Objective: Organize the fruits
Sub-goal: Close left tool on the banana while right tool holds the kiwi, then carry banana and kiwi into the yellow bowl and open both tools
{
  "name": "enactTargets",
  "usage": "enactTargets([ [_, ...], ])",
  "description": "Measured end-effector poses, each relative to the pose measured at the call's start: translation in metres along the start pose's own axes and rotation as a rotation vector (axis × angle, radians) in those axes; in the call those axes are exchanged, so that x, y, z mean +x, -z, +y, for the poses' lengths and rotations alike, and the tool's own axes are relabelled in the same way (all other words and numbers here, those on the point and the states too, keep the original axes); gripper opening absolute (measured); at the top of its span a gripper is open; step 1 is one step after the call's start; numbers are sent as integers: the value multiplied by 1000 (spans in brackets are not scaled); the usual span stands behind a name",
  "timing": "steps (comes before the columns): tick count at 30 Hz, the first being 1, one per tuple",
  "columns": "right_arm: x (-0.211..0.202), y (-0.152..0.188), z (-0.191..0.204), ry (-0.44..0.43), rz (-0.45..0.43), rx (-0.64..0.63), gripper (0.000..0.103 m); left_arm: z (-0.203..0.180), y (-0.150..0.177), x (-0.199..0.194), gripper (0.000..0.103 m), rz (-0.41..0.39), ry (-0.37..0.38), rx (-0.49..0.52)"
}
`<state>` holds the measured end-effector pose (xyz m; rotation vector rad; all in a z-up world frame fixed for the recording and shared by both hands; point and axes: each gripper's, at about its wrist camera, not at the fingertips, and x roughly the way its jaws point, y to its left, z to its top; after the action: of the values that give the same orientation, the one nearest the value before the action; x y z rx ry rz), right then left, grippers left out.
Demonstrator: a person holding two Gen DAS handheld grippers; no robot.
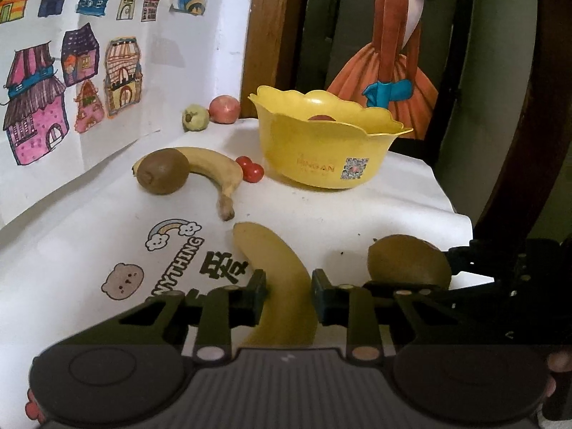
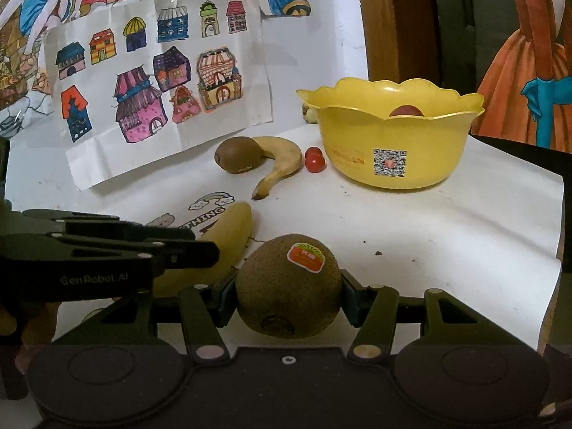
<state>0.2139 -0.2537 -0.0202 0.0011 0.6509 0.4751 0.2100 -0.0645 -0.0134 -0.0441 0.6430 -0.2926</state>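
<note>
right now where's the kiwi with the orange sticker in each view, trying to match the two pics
Left wrist view: the stickered kiwi sits low right, just right of the near banana; its sticker is hidden.
Right wrist view: it fills the bottom centre between the right gripper fingers, sticker facing up.
Shared landmark: the yellow bowl with the QR code, behind the kiwi in both views.

a home: children's coloured drawings taped to the wall, wooden doorframe beside.
</note>
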Motion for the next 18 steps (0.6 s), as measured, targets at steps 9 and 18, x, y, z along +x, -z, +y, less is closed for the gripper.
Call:
enactTargets([
  [9,-3,4,-9,6,-9,22,59,2,-4,24,50,94,-30,-26],
  [18,-10,6,-19,9,-24,38,59,-17,-4,40,43,89,-115,69],
])
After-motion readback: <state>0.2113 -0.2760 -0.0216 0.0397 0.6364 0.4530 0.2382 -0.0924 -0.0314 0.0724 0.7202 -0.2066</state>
